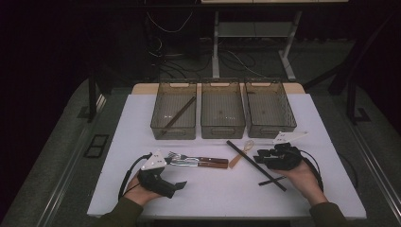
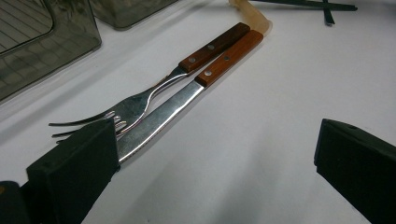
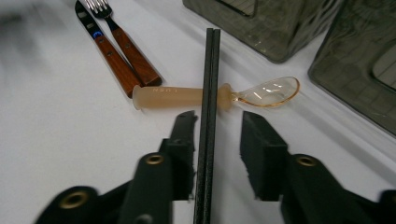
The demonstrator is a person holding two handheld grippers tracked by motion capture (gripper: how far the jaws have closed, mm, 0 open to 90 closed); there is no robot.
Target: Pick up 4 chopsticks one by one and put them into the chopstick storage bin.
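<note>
A: Chopsticks, a black pair lying side by side on the white table, pass between the jaws of the right gripper, which stand apart on either side without closing on them. In the high view the pair runs diagonally before the three bins, with a shorter black stick crossing near its lower end.

B: What could go wrong here?

A: The pair lies across the handle of the translucent spoon. A lift would probably drag or flip the spoon. The sticks are thin and smooth, so the jaws might catch one and leave the other, or let both pivot.

B: And the other hand?

A: The left gripper rests open near the fork and knife, one jaw just over the fork's tines; a careless closure could nudge both.

B: How do the chopsticks look?

A: Matt black, straight, square-edged, tightly paired. A brown stick already leans in the left bin.
</note>
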